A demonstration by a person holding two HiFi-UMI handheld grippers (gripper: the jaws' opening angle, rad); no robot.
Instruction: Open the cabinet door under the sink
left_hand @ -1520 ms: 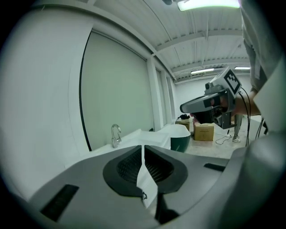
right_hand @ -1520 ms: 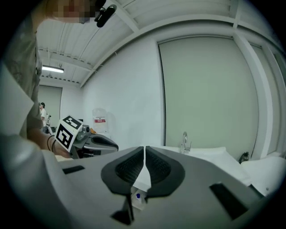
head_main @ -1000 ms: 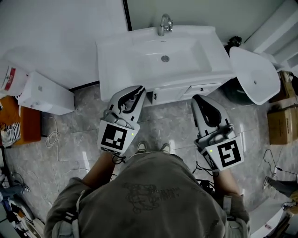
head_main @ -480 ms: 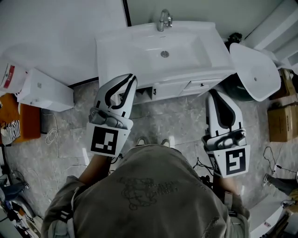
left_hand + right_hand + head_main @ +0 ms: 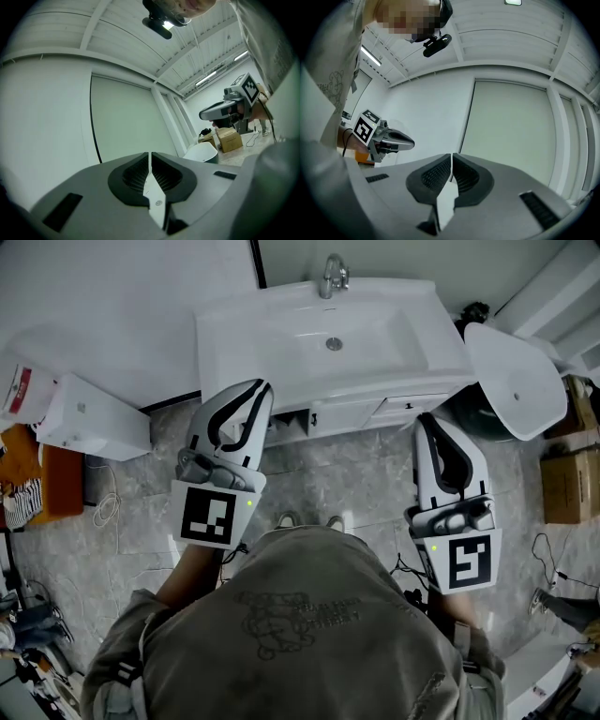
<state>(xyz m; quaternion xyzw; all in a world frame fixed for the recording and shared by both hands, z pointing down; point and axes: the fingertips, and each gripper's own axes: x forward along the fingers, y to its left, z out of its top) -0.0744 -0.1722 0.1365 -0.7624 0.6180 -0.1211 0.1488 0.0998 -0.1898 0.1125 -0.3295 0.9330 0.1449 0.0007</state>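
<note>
In the head view the white sink vanity [image 5: 328, 343] stands against the wall, with the faucet [image 5: 333, 277] at the back. Below the basin the white cabinet front [image 5: 347, 414] shows a dark gap [image 5: 284, 425] at its left part. My left gripper [image 5: 255, 393] hangs in front of that left part, shut and holding nothing. My right gripper [image 5: 433, 425] hangs before the cabinet's right end, also shut and empty. Both gripper views look up at the wall and ceiling over shut jaws, the left gripper [image 5: 150, 155] and the right gripper [image 5: 451, 158]; the cabinet is out of their sight.
A loose white basin [image 5: 514, 381] leans to the right of the vanity, with a cardboard box [image 5: 567, 488] beyond it. A white box-like fixture [image 5: 94, 423] and a cable [image 5: 108, 512] lie on the floor at the left. The person's shoes [image 5: 305, 519] stand on the grey tiles.
Both grippers have spread apart and tilted up: the left one moved left and away from the cabinet front, the right one moved right. In the last half second they barely moved.
</note>
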